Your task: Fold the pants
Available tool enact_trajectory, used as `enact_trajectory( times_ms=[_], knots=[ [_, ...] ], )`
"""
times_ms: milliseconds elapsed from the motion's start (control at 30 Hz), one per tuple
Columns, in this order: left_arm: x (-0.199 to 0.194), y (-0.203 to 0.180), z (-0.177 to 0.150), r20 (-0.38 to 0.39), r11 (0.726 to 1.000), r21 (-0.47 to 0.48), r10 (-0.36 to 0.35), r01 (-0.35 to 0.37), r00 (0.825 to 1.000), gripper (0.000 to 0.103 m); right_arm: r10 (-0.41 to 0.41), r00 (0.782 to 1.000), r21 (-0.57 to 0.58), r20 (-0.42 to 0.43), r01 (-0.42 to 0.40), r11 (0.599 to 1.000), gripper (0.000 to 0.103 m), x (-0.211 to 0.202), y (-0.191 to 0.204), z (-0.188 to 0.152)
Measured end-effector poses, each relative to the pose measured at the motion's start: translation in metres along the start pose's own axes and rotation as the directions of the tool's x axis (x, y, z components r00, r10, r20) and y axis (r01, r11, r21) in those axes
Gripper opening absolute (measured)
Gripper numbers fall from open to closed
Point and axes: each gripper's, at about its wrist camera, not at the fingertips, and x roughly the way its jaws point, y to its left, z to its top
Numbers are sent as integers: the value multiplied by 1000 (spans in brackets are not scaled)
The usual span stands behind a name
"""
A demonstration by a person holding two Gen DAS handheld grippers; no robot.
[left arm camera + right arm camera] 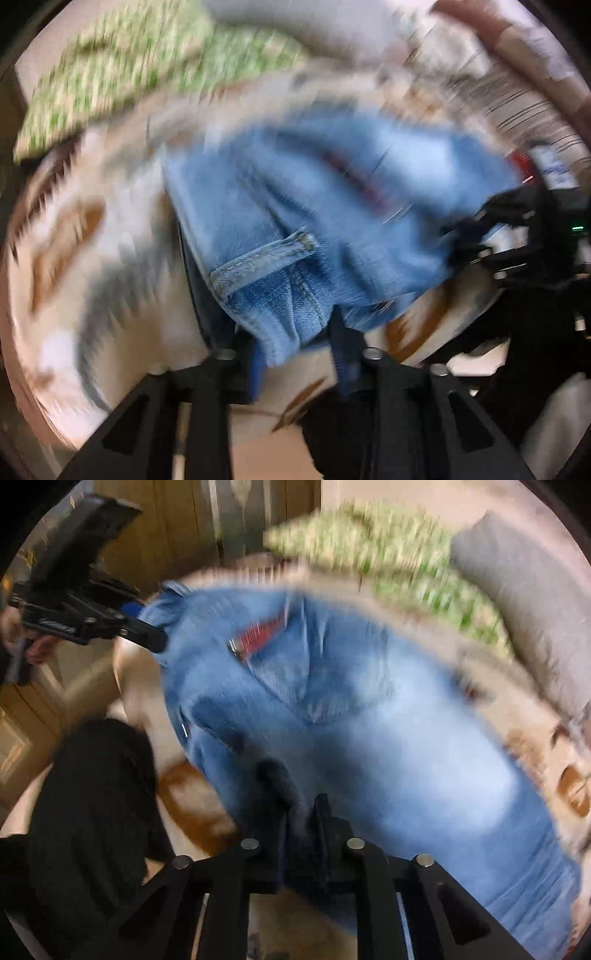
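My left gripper [295, 332] points steeply down, its two fingers clamped on a bunched fold of the jeans [295, 206] at the waistband, right beside a belt loop [258, 262]. In the right wrist view I can see that same gripper [155, 638] off to the left, a hand [33, 646] wrapped round its handle. The jeans lie spread over a patterned bedcover [74, 240] (everything is blurred). Further right, my right gripper [299, 812] also tilts down, jaws narrow and pinching a dark ridge of denim at the near edge. A green patterned cloth [388, 554] and a grey cushion [517, 602] lie beyond.
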Motion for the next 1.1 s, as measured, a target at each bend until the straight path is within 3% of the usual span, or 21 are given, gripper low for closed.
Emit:
enact_trajectory(
  times_ms=[33, 67, 100, 133, 167, 233, 333, 400, 467, 600, 733, 800, 900, 1033, 1067, 1100],
  knots=[
    [10, 2, -4, -23, 1000, -13, 3, -4, 1000, 51, -27, 999, -9, -19, 26, 1000, 27, 7, 5, -3],
    [7, 2, -7, 12, 1000, -11, 11, -11, 1000, 54, -58, 998, -30, 21, 58, 998, 37, 5, 10, -5],
    [-2, 0, -8, 41, 1000, -12, 12, -11, 999, 59, -73, 997, -38, 25, 73, 997, 50, 1, 13, -4],
    [-10, 0, -9, 51, 1000, -22, 3, -2, 999, 73, -83, 996, -34, 24, 84, 996, 82, -4, 14, -4],
    [-22, 0, -9, 76, 999, -33, 16, -13, 997, 86, -102, 993, -15, 59, 103, 995, 90, -15, 13, -6],
    [-50, 0, -5, 176, 997, -39, 79, -73, 981, 91, -96, 987, -4, 130, 97, 995, 91, -36, 9, -11],
    [-82, -15, 17, 262, 990, -50, 142, -133, 954, 98, -138, 976, 64, 168, 129, 990, 91, -60, -4, -21],
    [-92, -35, 33, 312, 993, -16, 112, -113, 943, 101, -166, 968, 175, 188, 133, 975, 91, -76, -21, -35],
    [-91, -64, 52, 340, 995, 75, 35, -64, 940, 101, -216, 960, 291, 176, 159, 943, 91, -90, -41, -54],
    [-68, -141, 94, 321, 957, 289, -78, -19, 944, 101, -332, 934, 494, 128, 230, 838, 91, -130, -79, -113],
    [-31, -217, 133, 252, 882, 468, -193, 55, 948, 101, -389, 918, 649, 71, 254, 717, 91, -167, -112, -173],
    [-16, -254, 149, 201, 825, 556, -249, 99, 947, 101, -388, 921, 727, 44, 236, 644, 91, -180, -123, -202],
    [4, -297, 166, 158, 770, 630, -253, 100, 954, 101, -351, 936, 846, 41, 154, 511, 91, -187, -136, -236],
    [31, -321, 191, 105, 715, 690, -251, 111, 962, 101, -309, 946, 931, 96, 24, 365, 90, -176, -146, -254],
    [39, -327, 198, 94, 705, 701, -247, 112, 964, 101, -339, 939, 941, 66, 55, 333, 90, -174, -147, -255],
    [47, -333, 205, 82, 693, 711, -247, 117, 965, 101, -360, 932, 941, 54, 72, 330, 90, -171, -146, -252]
  ],
)
